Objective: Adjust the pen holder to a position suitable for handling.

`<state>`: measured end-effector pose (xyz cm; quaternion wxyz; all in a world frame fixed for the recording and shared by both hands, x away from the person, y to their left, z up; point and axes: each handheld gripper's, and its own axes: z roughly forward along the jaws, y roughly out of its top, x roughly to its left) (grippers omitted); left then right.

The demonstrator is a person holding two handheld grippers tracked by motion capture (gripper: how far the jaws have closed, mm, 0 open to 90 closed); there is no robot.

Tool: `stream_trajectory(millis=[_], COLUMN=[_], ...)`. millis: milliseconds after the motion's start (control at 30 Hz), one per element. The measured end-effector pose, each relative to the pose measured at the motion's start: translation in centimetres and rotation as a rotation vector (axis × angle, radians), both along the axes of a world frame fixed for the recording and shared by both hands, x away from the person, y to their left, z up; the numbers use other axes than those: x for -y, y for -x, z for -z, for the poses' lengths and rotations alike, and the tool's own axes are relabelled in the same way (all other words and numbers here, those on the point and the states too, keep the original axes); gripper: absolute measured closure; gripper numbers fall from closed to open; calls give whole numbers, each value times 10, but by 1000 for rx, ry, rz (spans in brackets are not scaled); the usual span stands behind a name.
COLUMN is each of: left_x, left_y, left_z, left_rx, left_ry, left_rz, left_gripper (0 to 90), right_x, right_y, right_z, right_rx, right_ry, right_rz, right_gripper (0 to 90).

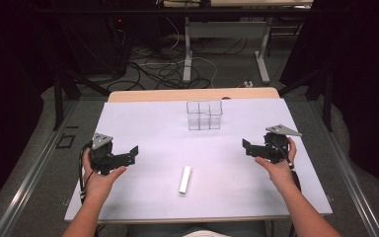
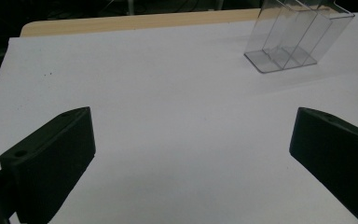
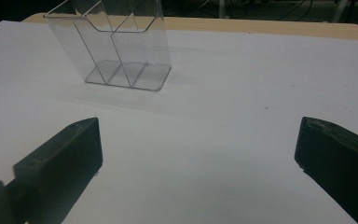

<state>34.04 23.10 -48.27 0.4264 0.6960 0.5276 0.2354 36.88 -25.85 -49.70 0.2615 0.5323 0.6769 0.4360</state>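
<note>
On the table [image 1: 143, 118]: white sheet over a wooden top, wood edge showing along the far side.
Clear divided holder [image 1: 205, 115]: upright, far centre, empty, well apart from both grippers.
Left gripper [image 1: 128, 155]: near left, jaws spread wide, nothing between them.
Right gripper [image 1: 249, 147]: near right, jaws likewise wide apart, empty.
White bar [image 1: 185, 178]: lying flat, near centre, between the grippers and nearer than both; long axis running near-to-far, slightly tilted.
Likely reach: roughly equal from either side, left perhaps marginally closer; jaws would close across the short width.
</note>
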Motion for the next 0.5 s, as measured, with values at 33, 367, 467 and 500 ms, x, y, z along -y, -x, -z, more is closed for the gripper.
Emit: stream_trajectory(millis=[33,367,467,500], left_x=[0,0,1,1], left_y=[-1,-8,-8,-8], left_z=[1,11,11,11], left_rx=[0,-23,-16,-15], left_ry=[8,47,45,49], left_rz=[-1,-13,-21,-23], left_gripper=[1,5,11,13], right_x=[0,-5,-10,-12], right_y=[1,-6,-13,-16], right_z=[1,6,4,2], right_rx=[-4,-28,-47,-58], right_ry=[-3,10,25,23], right_rz=[4,9,1,-1], right_gripper=[32,151,155,157])
